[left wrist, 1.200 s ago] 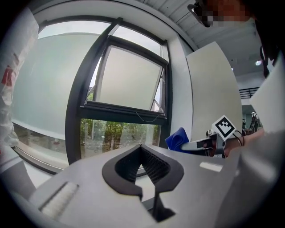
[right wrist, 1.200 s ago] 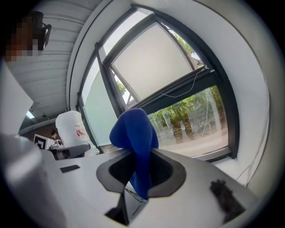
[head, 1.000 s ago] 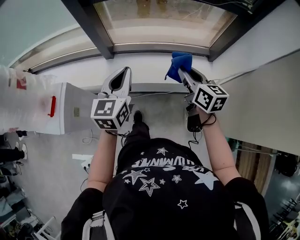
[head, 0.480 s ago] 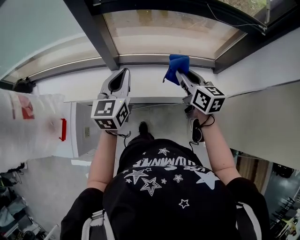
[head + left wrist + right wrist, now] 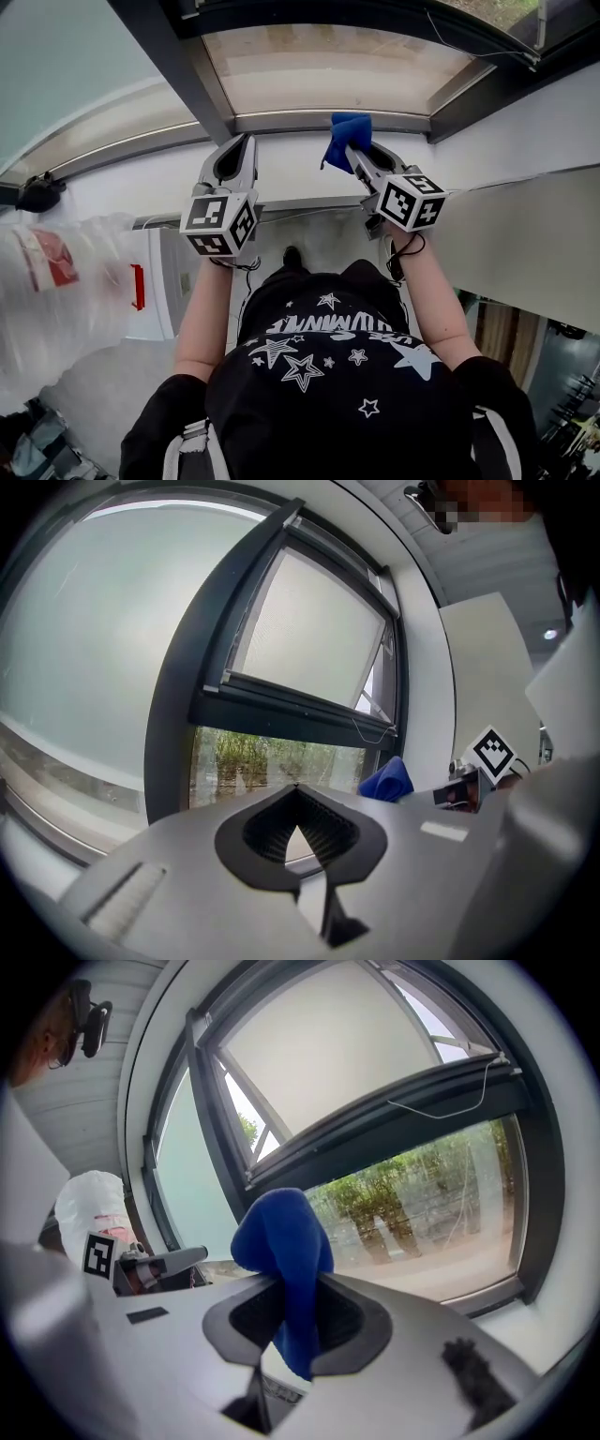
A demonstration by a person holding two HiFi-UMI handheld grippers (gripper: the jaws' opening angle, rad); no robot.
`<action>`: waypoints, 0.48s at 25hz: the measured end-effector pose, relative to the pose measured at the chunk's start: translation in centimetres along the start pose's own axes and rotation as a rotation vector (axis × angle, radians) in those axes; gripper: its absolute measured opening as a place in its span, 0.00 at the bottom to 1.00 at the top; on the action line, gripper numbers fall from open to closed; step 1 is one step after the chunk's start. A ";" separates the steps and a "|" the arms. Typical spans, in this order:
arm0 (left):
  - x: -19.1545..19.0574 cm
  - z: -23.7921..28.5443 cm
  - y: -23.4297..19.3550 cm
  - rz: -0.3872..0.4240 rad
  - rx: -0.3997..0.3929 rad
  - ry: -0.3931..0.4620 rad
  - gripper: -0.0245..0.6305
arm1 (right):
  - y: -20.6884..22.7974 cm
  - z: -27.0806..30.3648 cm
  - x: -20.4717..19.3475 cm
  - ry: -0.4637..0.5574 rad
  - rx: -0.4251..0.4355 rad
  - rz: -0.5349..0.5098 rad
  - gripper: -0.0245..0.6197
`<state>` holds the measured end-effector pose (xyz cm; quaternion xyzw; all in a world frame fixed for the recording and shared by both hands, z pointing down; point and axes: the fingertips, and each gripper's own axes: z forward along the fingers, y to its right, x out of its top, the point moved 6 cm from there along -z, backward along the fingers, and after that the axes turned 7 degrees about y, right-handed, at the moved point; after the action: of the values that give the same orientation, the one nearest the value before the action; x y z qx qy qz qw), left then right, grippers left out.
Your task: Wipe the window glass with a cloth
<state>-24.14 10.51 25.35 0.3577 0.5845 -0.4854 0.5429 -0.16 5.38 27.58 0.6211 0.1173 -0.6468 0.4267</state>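
Up by the far sill (image 5: 300,161), right gripper (image 5: 352,150) is clamped on the blue cloth (image 5: 349,129), held near the window glass (image 5: 328,66) but prob. not touching, left gripper (image 5: 246,141) shut w/ nothing in it, so wiping looks not yet begun, all of it left to do.

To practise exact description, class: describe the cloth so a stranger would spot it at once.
Find the large window glass in its dark frame. Just below it, the right gripper is clamped on the cloth. It is the only bright blue, bunched thing there; the left gripper beside it holds nothing.
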 end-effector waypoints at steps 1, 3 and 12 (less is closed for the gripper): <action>0.0 0.2 0.1 0.003 -0.004 -0.003 0.05 | 0.2 -0.1 0.0 -0.004 -0.001 0.003 0.15; 0.1 0.8 0.4 0.006 -0.002 -0.011 0.05 | 0.9 -0.1 0.2 -0.007 0.000 0.009 0.15; 0.2 2.8 2.9 0.015 0.102 -0.014 0.05 | 5.1 0.7 2.5 -0.016 0.090 0.011 0.15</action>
<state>-20.61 8.66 24.81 0.3860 0.5527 -0.5127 0.5317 3.20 0.77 27.37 0.6352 0.0813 -0.6541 0.4026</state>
